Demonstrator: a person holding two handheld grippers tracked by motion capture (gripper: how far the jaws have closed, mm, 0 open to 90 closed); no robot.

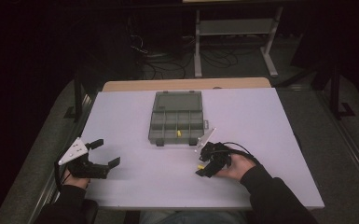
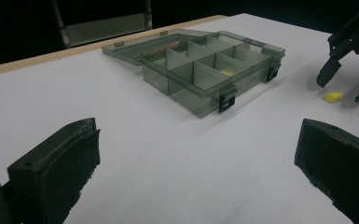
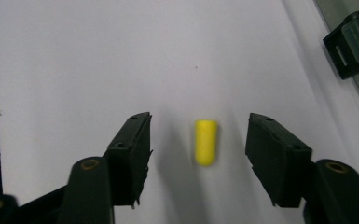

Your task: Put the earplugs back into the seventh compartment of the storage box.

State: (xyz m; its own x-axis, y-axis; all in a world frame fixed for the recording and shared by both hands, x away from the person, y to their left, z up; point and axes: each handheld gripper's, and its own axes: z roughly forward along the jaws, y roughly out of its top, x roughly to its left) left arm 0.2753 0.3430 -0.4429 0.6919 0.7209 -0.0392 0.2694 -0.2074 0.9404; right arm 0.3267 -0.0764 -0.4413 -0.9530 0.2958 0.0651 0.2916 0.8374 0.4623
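Note:
A small yellow foam plug [image 3: 205, 142] lies on the white table [image 1: 135, 186]; in the high view the plug [image 1: 199, 165] is near the front, right of centre. My right gripper [image 3: 199, 129] points down over it with one jaw on each side, open, and there is a gap between each pad and the plug. From the left gripper view the right gripper [image 2: 346, 88] hangs just above the plug [image 2: 333, 96]. My left gripper [image 1: 108, 151] rests at the table's left, open wide and holding nothing. A smoky compartment box [image 1: 155, 135] stands open at mid-table, with a yellow piece [image 1: 179, 133] in one front cell.
The box lid [image 1: 177, 100] lies flat behind the compartments. A black latch [image 3: 349, 46] of the box sits close to the right gripper. A wooden strip [image 1: 186, 84] borders the table's far edge, with a shelf frame [image 1: 235, 28] and cables beyond.

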